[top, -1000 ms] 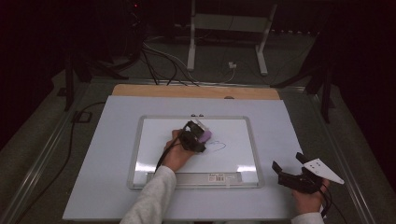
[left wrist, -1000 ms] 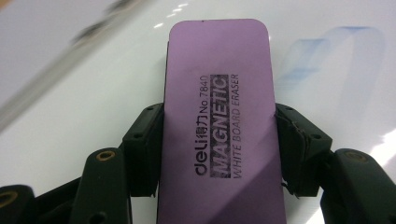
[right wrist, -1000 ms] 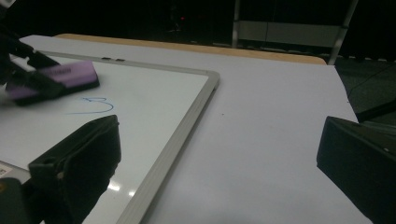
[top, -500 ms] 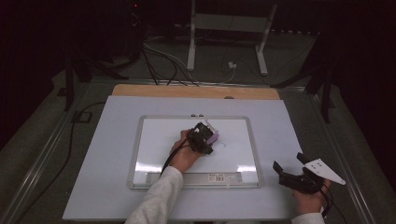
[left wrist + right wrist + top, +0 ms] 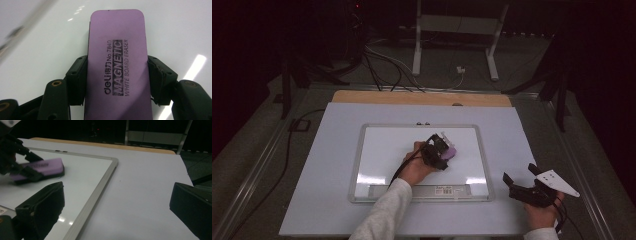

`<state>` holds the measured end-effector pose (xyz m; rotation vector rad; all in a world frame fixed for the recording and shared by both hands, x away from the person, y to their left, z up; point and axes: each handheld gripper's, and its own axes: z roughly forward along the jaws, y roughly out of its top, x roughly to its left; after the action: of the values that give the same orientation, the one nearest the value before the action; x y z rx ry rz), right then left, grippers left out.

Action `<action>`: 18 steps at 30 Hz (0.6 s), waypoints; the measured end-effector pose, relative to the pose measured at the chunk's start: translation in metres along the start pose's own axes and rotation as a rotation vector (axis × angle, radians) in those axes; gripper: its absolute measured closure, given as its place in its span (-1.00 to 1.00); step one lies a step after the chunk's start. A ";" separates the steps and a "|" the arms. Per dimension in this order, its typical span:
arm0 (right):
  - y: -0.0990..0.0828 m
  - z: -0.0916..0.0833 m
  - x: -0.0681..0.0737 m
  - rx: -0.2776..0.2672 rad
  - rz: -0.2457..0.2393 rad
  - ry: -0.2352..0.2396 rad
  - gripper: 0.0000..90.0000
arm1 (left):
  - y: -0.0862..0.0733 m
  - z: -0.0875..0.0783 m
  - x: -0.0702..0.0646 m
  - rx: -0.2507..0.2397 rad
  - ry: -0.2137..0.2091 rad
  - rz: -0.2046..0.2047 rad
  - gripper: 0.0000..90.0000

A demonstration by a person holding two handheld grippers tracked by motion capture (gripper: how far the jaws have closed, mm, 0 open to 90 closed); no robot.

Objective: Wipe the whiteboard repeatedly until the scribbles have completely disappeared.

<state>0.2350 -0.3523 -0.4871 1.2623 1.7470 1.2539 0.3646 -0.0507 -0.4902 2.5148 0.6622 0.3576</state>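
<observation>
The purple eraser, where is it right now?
In the high view, the purple eraser lies flat on the whiteboard, right of the board's centre, clamped between the jaws of the left tool.

You are working in a dark lab or recording studio, not a home. Your desk [image 5: 337, 200] carries a pale sheet under a framed whiteboard [image 5: 377, 150]. Behind it, black cables [image 5: 382, 65] trail over a grey floor, past a white metal stand [image 5: 452, 30] and dark tripod legs [image 5: 562, 85].
</observation>
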 end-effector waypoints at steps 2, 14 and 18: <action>0.000 -0.001 0.000 -0.001 0.003 -0.001 -1.00 | 0.001 -0.001 -0.006 -0.009 -0.007 0.055 -0.08; 0.000 -0.003 -0.003 -0.005 0.009 -0.007 -1.00 | -0.005 0.002 0.034 0.048 0.213 -0.185 -0.08; 0.000 -0.002 -0.002 -0.004 0.005 -0.004 -1.00 | -0.002 0.003 0.022 0.029 0.156 -0.109 -0.08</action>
<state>0.2336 -0.3546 -0.4862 1.2671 1.7383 1.2568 0.3838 -0.0389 -0.4906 2.4834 0.8664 0.5114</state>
